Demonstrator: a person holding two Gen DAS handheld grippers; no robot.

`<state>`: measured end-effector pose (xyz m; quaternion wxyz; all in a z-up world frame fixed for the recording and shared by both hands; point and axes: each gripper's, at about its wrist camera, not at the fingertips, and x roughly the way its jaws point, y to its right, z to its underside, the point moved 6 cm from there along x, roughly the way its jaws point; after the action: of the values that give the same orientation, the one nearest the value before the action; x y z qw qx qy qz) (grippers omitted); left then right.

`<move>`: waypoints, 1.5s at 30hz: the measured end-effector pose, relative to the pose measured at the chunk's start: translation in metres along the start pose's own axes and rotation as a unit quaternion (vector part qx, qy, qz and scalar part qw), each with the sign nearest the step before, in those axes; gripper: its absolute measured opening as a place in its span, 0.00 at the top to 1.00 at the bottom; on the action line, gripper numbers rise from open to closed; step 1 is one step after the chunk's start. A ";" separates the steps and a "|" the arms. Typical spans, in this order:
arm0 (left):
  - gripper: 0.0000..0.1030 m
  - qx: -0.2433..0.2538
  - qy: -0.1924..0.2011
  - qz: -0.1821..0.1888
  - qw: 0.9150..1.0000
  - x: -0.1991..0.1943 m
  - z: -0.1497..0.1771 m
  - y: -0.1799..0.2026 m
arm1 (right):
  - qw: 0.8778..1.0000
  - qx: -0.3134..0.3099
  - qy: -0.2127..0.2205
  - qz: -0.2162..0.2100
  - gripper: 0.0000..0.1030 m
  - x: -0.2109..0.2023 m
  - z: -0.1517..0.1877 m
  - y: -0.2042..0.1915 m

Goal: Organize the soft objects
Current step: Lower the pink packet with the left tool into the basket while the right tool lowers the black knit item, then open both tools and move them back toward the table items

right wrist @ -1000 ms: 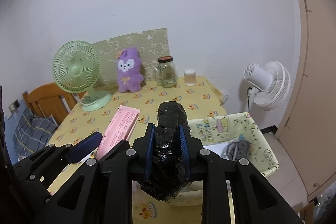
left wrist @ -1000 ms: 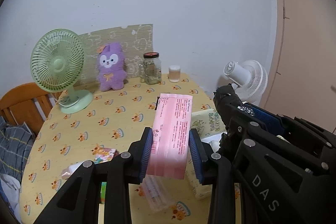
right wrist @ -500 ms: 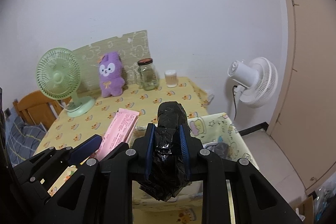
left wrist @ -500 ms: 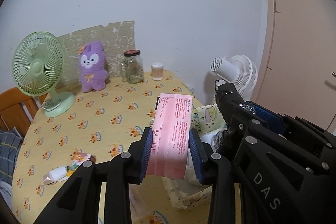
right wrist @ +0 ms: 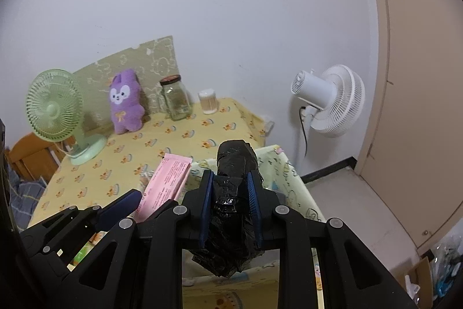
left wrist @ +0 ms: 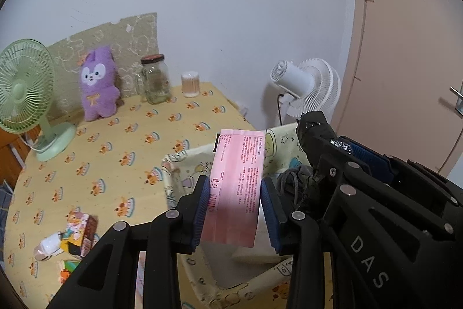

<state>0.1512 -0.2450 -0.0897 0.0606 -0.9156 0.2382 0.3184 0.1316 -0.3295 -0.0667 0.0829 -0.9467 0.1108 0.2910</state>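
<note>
The cloth bin point(left wrist: 185, 161) is standing beside the table point(left wrist: 121, 141), open-topped and soft-walled, with a grey bundle point(left wrist: 292, 178) lying inside. Over it the left claw point(left wrist: 235, 203) is carrying a pink packet point(left wrist: 235, 184); its jaws are easing apart, though the pads are seemingly touching the packet's edges. The packet is looking light, thin and bendy, best pinched across its width near the middle. The right claw point(right wrist: 230, 200) is clamping a black plastic roll point(right wrist: 233, 193), crinkly, squashy and probably slippery, gripped mid-length.

Pink packet point(left wrist: 235, 187); black bundle point(right wrist: 231, 210); purple plush point(left wrist: 98, 83); yellow cake-print tablecloth point(left wrist: 121, 141).
</note>
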 end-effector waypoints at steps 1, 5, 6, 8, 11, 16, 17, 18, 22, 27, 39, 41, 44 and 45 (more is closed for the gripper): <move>0.63 0.001 -0.003 0.003 1.000 0.003 0.001 0.001 | 1.000 0.001 -0.003 0.002 0.74 0.003 0.001 0.002; 0.46 0.008 -0.011 0.002 1.000 0.011 0.003 0.001 | 1.000 0.008 -0.016 0.002 0.74 0.011 0.007 0.005; 0.40 0.010 -0.011 -0.001 1.000 0.012 0.003 0.000 | 1.000 0.008 -0.018 0.000 0.74 0.013 0.008 0.005; 0.37 0.011 -0.013 -0.005 1.000 0.013 0.004 -0.001 | 1.000 0.010 -0.020 -0.004 0.74 0.016 0.010 0.004; 0.30 0.012 -0.020 -0.011 1.000 0.017 0.005 -0.004 | 1.000 0.011 -0.021 -0.010 0.74 0.021 0.011 0.003; 0.27 0.008 -0.027 -0.017 0.999 0.018 0.006 -0.010 | 0.999 0.002 -0.043 -0.022 0.71 0.030 0.012 -0.005; 0.26 0.007 -0.028 -0.017 0.999 0.019 0.005 -0.012 | 0.999 0.002 -0.043 -0.022 0.69 0.031 0.012 -0.006; 0.25 0.007 -0.028 -0.017 0.999 0.019 0.005 -0.013 | 0.999 0.001 -0.044 -0.023 0.65 0.031 0.012 -0.007; 0.19 0.009 -0.026 -0.012 1.000 0.016 0.004 -0.014 | 0.999 0.005 -0.042 -0.019 0.32 0.029 0.011 -0.008; 0.14 0.013 -0.021 -0.015 1.000 0.010 0.002 -0.017 | 0.999 0.002 -0.045 -0.012 0.25 0.026 0.010 -0.012; 0.11 0.017 0.002 -0.024 1.000 -0.019 0.002 -0.031 | 0.999 -0.012 -0.036 -0.014 0.22 0.004 0.007 -0.033; 0.10 0.018 0.007 -0.026 0.999 -0.025 0.002 -0.033 | 0.999 -0.014 -0.031 -0.014 0.22 -0.002 0.007 -0.038; 0.09 0.017 0.016 -0.031 0.999 -0.035 0.000 -0.039 | 1.000 -0.013 -0.022 -0.010 0.22 -0.011 0.005 -0.044; 0.09 0.016 0.017 -0.031 0.999 -0.037 0.000 -0.040 | 1.000 -0.015 -0.021 -0.009 0.22 -0.013 0.005 -0.046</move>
<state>0.1448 -0.1947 -0.0690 0.0814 -0.9266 0.2161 0.2968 0.1304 -0.2821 -0.0588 0.0739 -0.9425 0.0961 0.3115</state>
